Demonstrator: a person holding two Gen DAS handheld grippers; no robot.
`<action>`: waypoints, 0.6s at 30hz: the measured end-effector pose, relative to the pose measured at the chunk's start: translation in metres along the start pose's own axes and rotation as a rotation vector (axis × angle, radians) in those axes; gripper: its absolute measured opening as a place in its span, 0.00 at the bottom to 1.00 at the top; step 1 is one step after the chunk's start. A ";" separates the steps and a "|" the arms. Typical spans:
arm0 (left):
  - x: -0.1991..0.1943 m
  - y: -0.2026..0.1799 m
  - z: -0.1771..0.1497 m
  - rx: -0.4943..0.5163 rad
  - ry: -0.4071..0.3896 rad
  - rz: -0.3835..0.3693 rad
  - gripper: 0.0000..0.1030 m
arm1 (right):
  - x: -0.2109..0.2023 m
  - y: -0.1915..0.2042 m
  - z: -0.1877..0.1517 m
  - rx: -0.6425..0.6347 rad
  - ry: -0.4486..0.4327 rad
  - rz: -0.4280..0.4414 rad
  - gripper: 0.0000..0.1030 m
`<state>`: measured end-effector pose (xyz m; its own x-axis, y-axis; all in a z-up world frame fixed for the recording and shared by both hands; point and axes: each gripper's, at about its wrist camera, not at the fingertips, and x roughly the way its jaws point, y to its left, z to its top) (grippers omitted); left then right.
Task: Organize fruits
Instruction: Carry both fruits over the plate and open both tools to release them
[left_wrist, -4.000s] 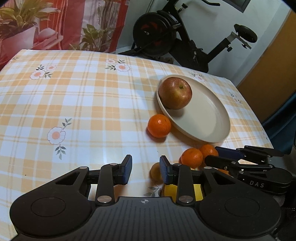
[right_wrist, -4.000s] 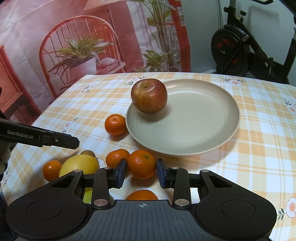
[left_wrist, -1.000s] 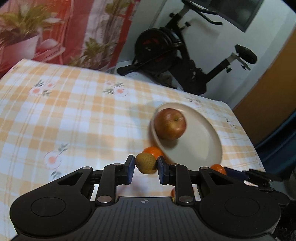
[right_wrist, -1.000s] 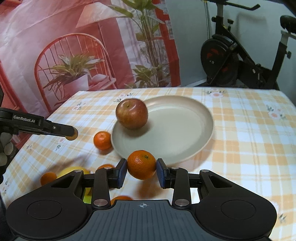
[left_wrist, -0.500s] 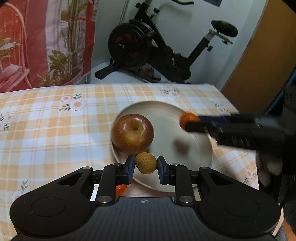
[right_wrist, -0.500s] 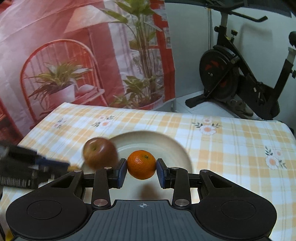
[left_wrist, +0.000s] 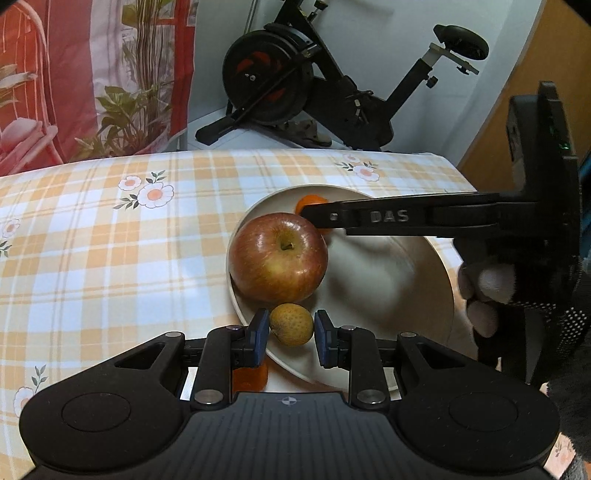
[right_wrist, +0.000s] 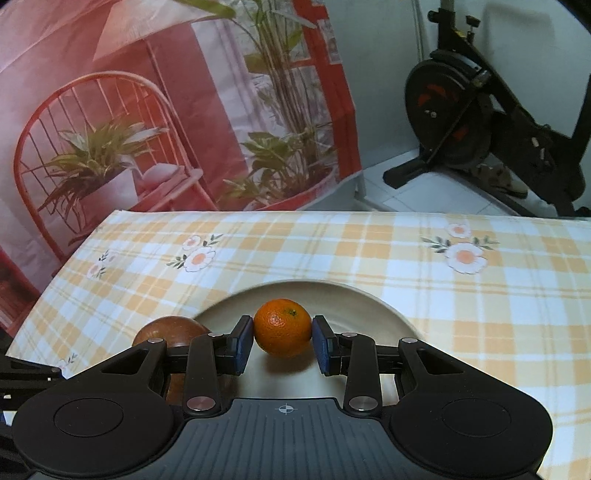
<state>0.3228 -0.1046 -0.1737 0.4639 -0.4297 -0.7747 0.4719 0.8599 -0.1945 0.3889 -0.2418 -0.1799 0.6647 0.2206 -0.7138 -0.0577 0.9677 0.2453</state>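
The table (left_wrist: 110, 240) fills both views, covered in an orange-and-white checked cloth with printed daisies. Behind it hangs a red backdrop (right_wrist: 147, 110) printed with a chair and plants, and a black exercise bike (left_wrist: 332, 85) stands on the floor beyond the far edge.

A cream plate (left_wrist: 406, 288) sits on the table. On its left side rests a red apple (left_wrist: 279, 258), stem up, close against the rim.

The right gripper (right_wrist: 283, 341) reaches over the plate; from the left wrist view it shows as a long black arm marked "DAS" crossing in from the right, with a gloved hand (left_wrist: 491, 291) behind it. Its jaws are closed on a tangerine (right_wrist: 283, 326), both blue pads pressed to its sides, held above the far part of the plate, just beyond the apple. Whether the fruit touches the plate cannot be told.

The left gripper (left_wrist: 290, 338) hangs over the near rim of the plate. Its jaws are drawn in around a small yellow-brown, rough-skinned fruit (left_wrist: 291, 324), the left pad against it and the right pad at its edge. This fruit sits just in front of the apple.

Another orange fruit (left_wrist: 249, 376) lies on the table below the left finger, outside the plate and mostly hidden.
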 end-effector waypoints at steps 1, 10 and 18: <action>0.000 0.000 0.000 0.001 0.000 0.002 0.27 | 0.003 0.002 0.001 -0.001 0.004 0.001 0.31; 0.004 0.000 0.002 -0.006 0.004 0.001 0.28 | 0.013 0.003 0.005 0.068 -0.001 0.002 0.35; -0.006 0.003 0.003 -0.022 -0.023 0.025 0.28 | -0.011 -0.004 0.001 0.092 -0.042 -0.012 0.36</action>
<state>0.3240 -0.1007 -0.1679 0.4926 -0.4137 -0.7656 0.4434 0.8763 -0.1883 0.3829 -0.2483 -0.1722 0.6957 0.2017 -0.6894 0.0178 0.9546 0.2972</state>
